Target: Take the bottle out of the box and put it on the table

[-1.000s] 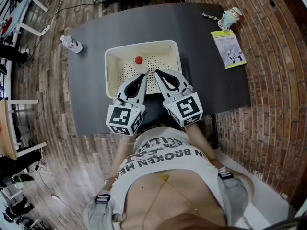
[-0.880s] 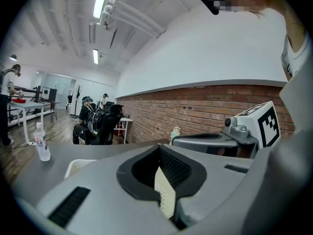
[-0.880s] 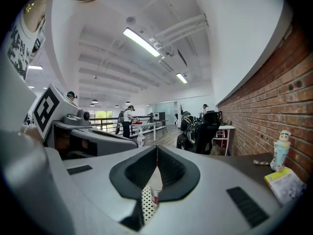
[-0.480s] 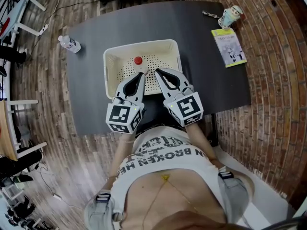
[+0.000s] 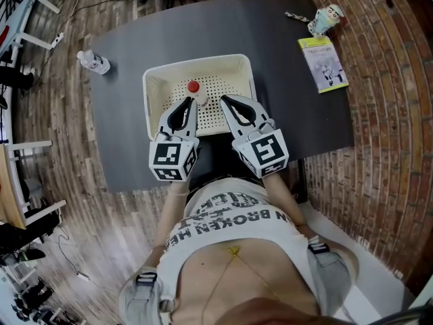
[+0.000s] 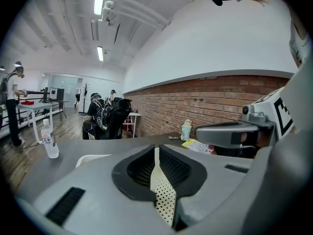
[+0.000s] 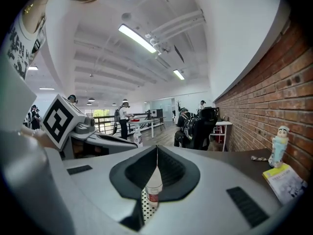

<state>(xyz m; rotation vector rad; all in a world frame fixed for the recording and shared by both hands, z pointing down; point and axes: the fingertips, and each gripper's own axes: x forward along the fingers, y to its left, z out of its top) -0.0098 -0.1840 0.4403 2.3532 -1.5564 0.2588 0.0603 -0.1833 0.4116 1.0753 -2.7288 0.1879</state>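
A small clear bottle with a red cap stands upright in the white perforated box on the dark table. My left gripper is shut and empty, its tips just in front of the bottle, over the box floor. In the left gripper view the jaws meet, with only dotted box floor behind them. My right gripper is shut too, to the right of the bottle and apart from it. The right gripper view shows the bottle through the gap below the shut tips.
A second water bottle stands at the table's far left corner. A yellow-edged booklet and a small figurine cup lie at the far right. A brick wall runs along the right side; people and desks are in the room beyond.
My left gripper has moved forward and lower into the box, closer to the red-capped bottle. The right gripper has stayed put.
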